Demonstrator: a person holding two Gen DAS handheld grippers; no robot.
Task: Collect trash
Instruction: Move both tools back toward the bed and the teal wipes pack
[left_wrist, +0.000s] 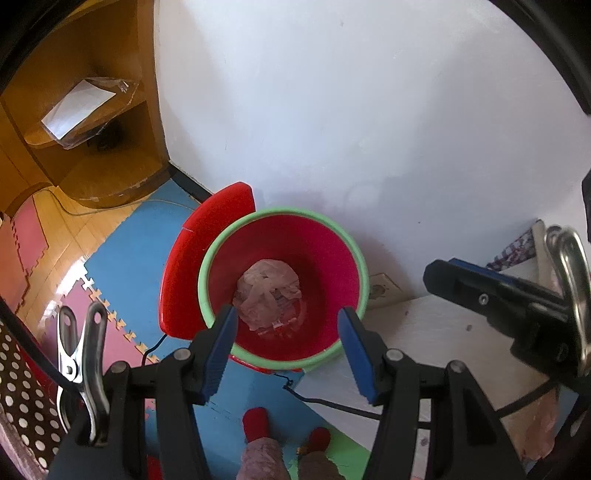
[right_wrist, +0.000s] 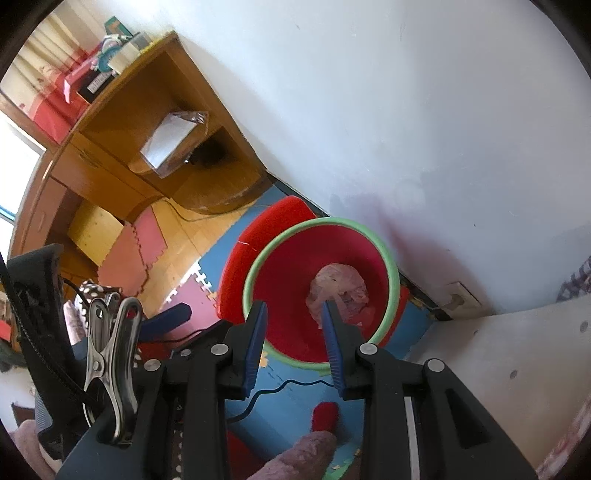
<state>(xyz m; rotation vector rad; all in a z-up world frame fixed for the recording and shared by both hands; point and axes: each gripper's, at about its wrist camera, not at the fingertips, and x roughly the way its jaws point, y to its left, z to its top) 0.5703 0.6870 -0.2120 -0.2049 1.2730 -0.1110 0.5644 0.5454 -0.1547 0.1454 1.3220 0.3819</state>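
A red bin (left_wrist: 295, 258) with a green rim stands on the blue floor mat (left_wrist: 122, 254), right by the white wall (left_wrist: 369, 110). At the bottom of the bin lies a crumpled pale plastic bag (left_wrist: 267, 291), the trash. A red lid (left_wrist: 195, 258) leans on the bin at about 9 o'clock. The left claw (left_wrist: 288, 354) hangs over the bin, wide, with nothing in it. The right claw (right_wrist: 293, 345) also hangs over the bin, narrower, with nothing in it. A black cord (right_wrist: 280, 387) runs across the mat at 6 o'clock from the bin. Two red socks (left_wrist: 256, 424) stand below. A wooden shelf (left_wrist: 92, 122) is at 10 o'clock. A white table (left_wrist: 443, 332) is at 3 o'clock.
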